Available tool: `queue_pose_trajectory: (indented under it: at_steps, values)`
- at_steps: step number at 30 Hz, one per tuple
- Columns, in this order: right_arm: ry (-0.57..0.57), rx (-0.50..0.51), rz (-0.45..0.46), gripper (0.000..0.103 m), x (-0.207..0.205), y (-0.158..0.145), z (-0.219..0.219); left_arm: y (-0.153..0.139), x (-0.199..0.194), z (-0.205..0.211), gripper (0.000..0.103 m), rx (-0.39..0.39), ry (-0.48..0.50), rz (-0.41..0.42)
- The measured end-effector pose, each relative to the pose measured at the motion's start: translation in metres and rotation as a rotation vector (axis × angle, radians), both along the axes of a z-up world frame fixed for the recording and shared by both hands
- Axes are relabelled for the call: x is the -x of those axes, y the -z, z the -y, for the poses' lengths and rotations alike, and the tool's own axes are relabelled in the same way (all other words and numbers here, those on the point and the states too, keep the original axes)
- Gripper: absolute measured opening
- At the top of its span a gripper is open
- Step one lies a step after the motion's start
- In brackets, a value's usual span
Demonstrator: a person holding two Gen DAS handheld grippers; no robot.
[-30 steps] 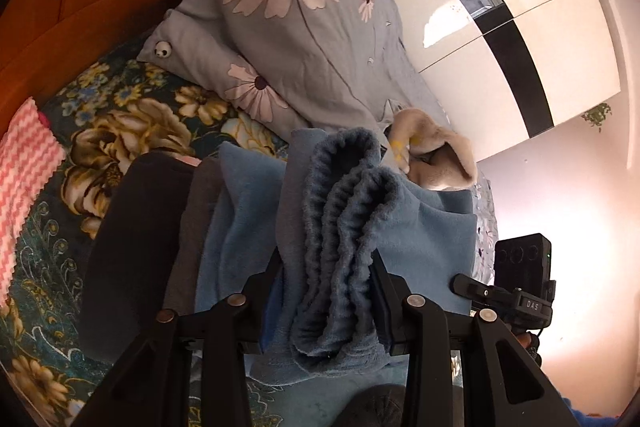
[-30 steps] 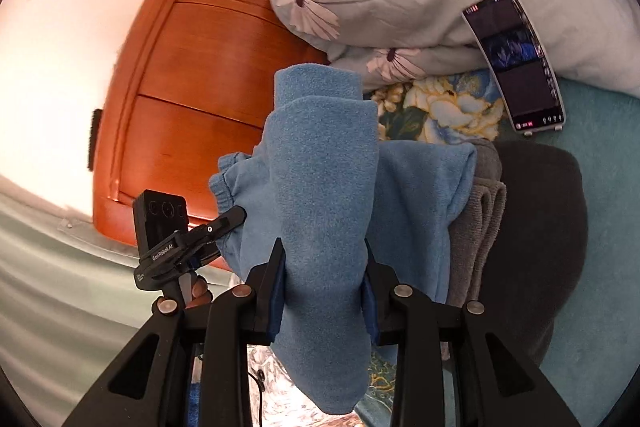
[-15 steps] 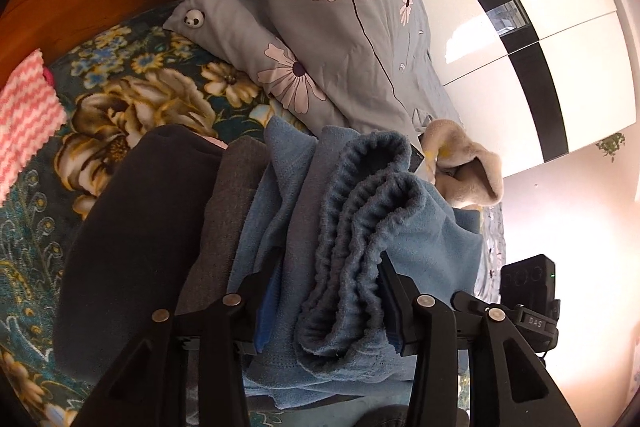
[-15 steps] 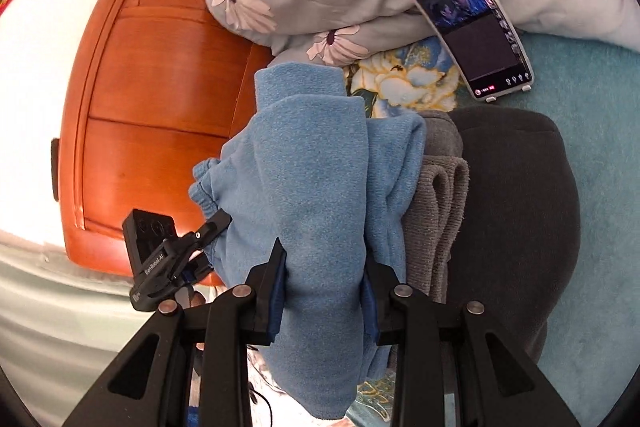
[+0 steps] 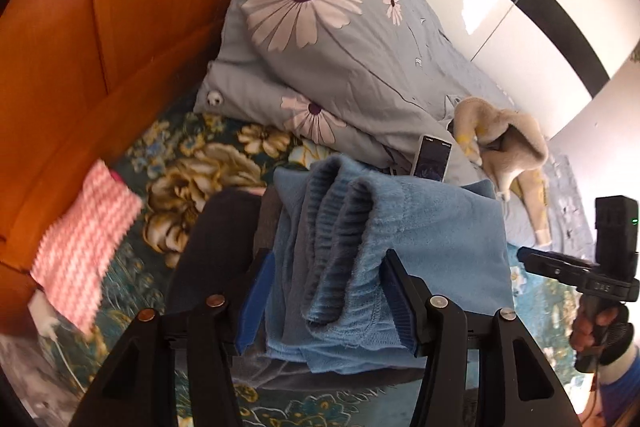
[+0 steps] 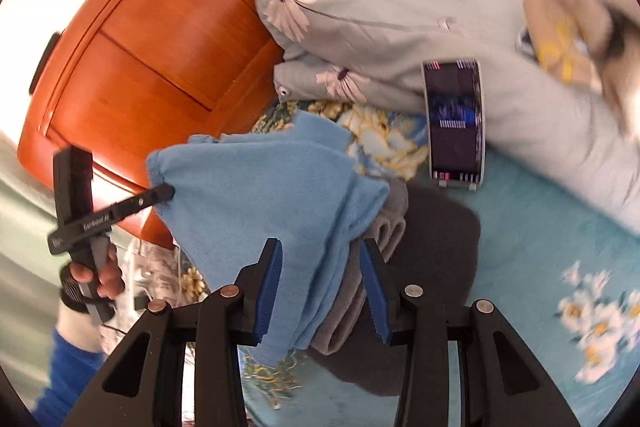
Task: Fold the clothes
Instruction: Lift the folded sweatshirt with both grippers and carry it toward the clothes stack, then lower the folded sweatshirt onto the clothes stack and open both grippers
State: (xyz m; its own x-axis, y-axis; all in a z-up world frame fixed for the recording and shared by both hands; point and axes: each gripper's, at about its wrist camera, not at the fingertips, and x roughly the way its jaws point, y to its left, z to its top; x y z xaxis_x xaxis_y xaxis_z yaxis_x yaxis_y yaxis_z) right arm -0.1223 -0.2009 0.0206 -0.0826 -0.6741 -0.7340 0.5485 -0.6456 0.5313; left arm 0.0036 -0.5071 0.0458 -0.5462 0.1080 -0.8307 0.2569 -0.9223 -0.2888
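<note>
A home bedroom: wooden headboard (image 5: 132,39), floral quilt (image 5: 352,59), bedsheet (image 6: 560,267).

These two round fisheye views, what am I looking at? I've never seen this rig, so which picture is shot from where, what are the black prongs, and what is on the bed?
There is no robot. A person holds a hand-held gripper in each hand, and a camera on each looks along its two black fingers. One view comes from the left gripper, the other from the right gripper; each also shows the other tool at its edge. Both sets of jaws are opening around a folded blue fleece garment, which sits on a stack of folded dark clothes. The pads appear to be letting it go. Around it on the bed lie a daisy-print quilt, a phone, a beige garment and a pink striped cloth.
</note>
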Motion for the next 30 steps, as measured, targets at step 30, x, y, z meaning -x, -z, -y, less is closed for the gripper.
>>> queue_pose_trajectory:
  at_steps: [30]
  values:
    - [-0.249, -0.107, -0.194, 0.051, -0.017, 0.008, 0.064, 0.021, 0.017, -0.036, 0.067, 0.043, 0.147, -0.065]
